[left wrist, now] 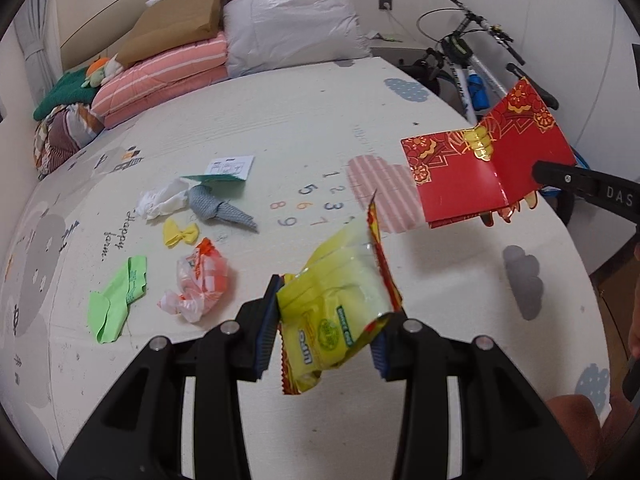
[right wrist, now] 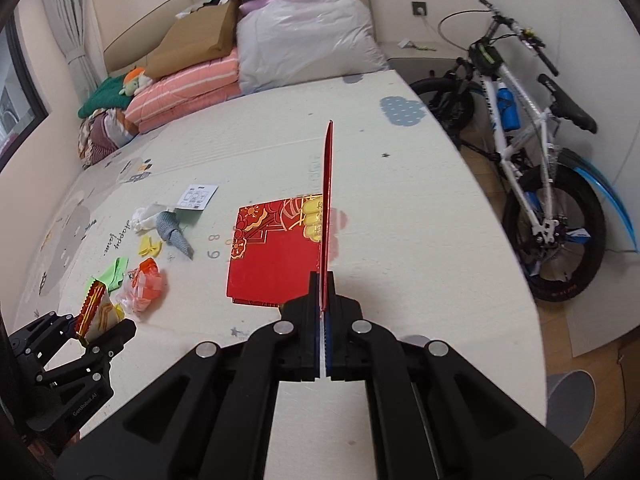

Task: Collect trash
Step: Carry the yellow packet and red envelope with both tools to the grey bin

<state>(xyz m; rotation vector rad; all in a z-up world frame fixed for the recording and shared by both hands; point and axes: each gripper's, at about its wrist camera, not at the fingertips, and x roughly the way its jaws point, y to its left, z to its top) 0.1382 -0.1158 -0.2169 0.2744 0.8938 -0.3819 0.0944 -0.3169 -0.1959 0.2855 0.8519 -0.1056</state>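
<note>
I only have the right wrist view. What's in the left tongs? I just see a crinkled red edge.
Observer: The left tongs are shut on a yellow snack packet with a round green logo.
Operator: My red envelope's gripped flap is just a thin line here.
Observer: On the red envelope, that flap's face carries gold flowers; the right tongs pinch it near its edge.
Operator: The green paper is half hidden.
Observer: The green paper lies on the mat, apart from the orange-white wrapper.
</note>
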